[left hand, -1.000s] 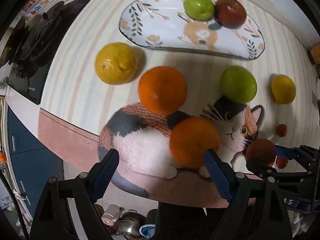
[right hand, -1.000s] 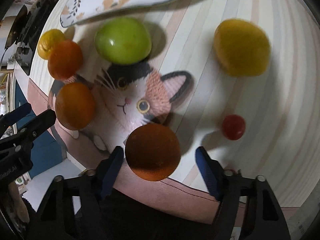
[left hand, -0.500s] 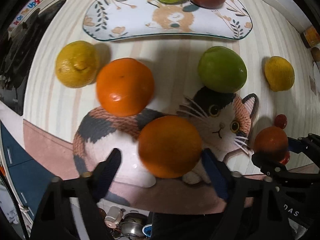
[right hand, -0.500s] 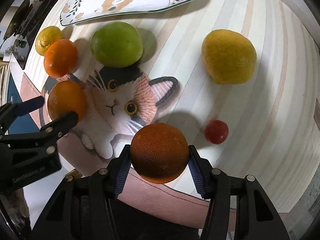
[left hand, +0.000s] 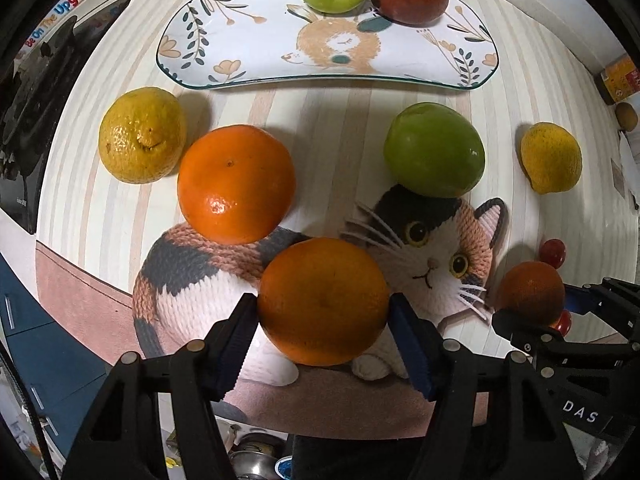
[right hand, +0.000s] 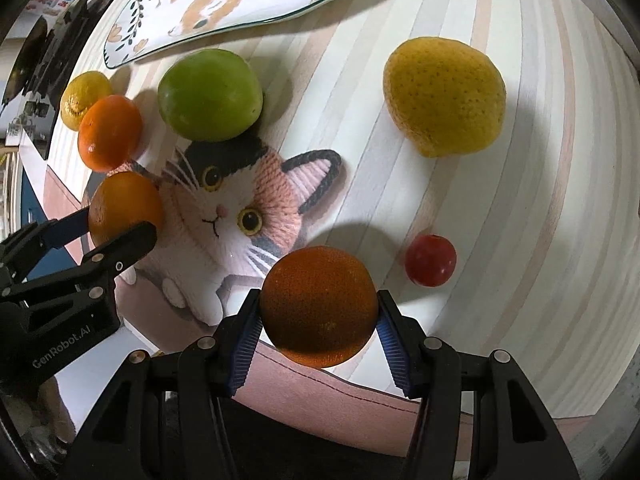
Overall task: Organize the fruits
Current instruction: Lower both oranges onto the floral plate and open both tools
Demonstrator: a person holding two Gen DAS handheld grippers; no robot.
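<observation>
Fingers [left hand: 240,344] of left gripper [left hand: 323,340] closed against both sides of an orange [left hand: 323,300], above cat-print mat [left hand: 192,280] on tabletop [left hand: 344,120]; second orange [left hand: 236,184], green fruit [left hand: 434,150] and plate [left hand: 248,40] beyond.

Fingers [right hand: 246,340] of right gripper [right hand: 318,336] clamped on darker orange [right hand: 318,306]; cherry tomato [right hand: 430,260] just beside, lemon [right hand: 444,96] farther off.

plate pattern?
White plate with a tan rabbit, leaf sprigs, peach flowers and a dark green rim; clearest in the left wrist view.
</observation>
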